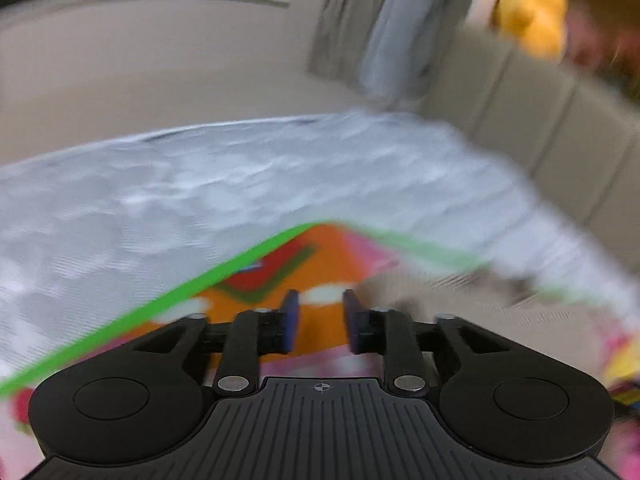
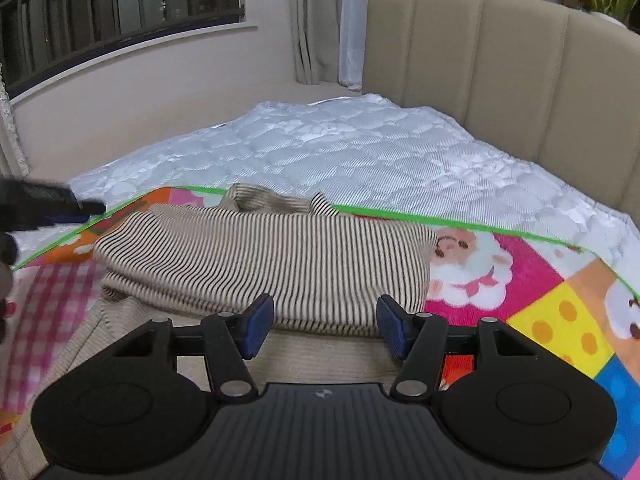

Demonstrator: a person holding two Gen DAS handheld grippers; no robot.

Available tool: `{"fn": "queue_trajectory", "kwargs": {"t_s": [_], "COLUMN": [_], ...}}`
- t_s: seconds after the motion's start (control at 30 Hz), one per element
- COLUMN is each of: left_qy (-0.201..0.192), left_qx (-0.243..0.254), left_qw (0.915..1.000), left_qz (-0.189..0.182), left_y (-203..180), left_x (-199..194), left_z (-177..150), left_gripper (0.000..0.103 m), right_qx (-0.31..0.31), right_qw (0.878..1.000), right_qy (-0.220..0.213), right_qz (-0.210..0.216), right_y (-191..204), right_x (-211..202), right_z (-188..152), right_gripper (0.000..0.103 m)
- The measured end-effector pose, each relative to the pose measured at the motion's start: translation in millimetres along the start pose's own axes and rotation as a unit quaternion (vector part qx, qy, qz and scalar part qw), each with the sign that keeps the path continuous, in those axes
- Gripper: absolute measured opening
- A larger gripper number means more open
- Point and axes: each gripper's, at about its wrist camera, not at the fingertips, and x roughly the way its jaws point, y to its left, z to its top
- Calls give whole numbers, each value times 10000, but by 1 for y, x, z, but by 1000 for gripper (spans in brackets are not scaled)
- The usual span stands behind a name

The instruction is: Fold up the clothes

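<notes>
Centrally, in the right wrist view, the striped garment (image 2: pixel 264 256) lies partly folded on the patterned play mat (image 2: pixel 532 276), which covers the quilted mattress (image 2: pixel 360 152), probably to give a flat folding surface. The right gripper (image 2: pixel 324 326) hovers just before the garment's near edge, jaws about half open and empty, apparently placed for a pinch. The left gripper (image 1: pixel 320 322), at the garment's left side, shows narrowly parted jaws holding nothing; its view is blurred.
</notes>
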Motion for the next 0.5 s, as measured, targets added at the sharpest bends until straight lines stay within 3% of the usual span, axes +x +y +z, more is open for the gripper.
{"fn": "queue_trajectory", "kwargs": {"t_s": [0.03, 0.17, 0.23, 0.33, 0.5], "left_qy": [-65, 174, 354, 723, 898], "left_qx": [-10, 187, 327, 377, 494], "left_qw": [9994, 9894, 9878, 9894, 9882], "left_qz": [-327, -1432, -1484, -1199, -1137], "left_y": [-6, -35, -42, -38, -37], "left_x": [-5, -5, 4, 26, 35], "left_z": [1, -10, -18, -28, -34], "left_gripper": [52, 64, 65, 63, 62], "right_qx": [34, 350, 455, 590, 121], "right_qw": [10000, 9993, 9988, 9976, 9994], "right_qy": [-23, -35, 93, 333, 294], "right_qz": [-32, -117, -135, -146, -100], "right_y": [-2, -11, -16, -24, -18], "right_x": [5, 28, 42, 63, 65], "right_z": [3, 16, 16, 12, -3], "right_gripper": [57, 57, 57, 58, 64]}}
